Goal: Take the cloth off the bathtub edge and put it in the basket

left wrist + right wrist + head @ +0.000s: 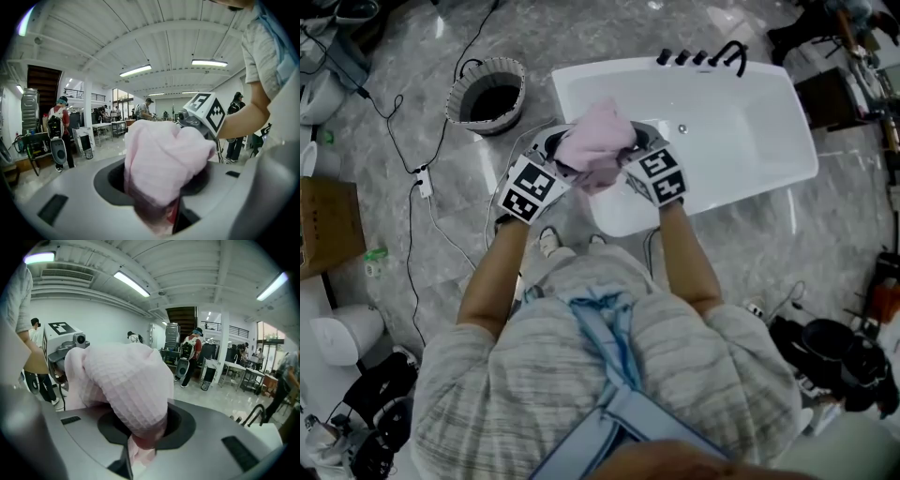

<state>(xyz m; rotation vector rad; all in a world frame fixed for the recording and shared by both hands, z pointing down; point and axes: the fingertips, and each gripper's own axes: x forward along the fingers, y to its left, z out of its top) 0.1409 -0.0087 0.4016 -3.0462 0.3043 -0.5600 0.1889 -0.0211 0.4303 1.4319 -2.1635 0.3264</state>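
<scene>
Bright, even light falls from long ceiling tubes [135, 71] high above the cloth [164, 164], and daylight glows through windows [269, 336] far behind it. The white bathtub [750, 131] beyond the cloth glares almost without detail, while the marble floor [609, 28] around it carries soft patches of sheen and only faint shadows. Both gripper views bulge like a fisheye with black corners, and the cloth, close before each lens, blurs in its lower, shadowed folds
</scene>
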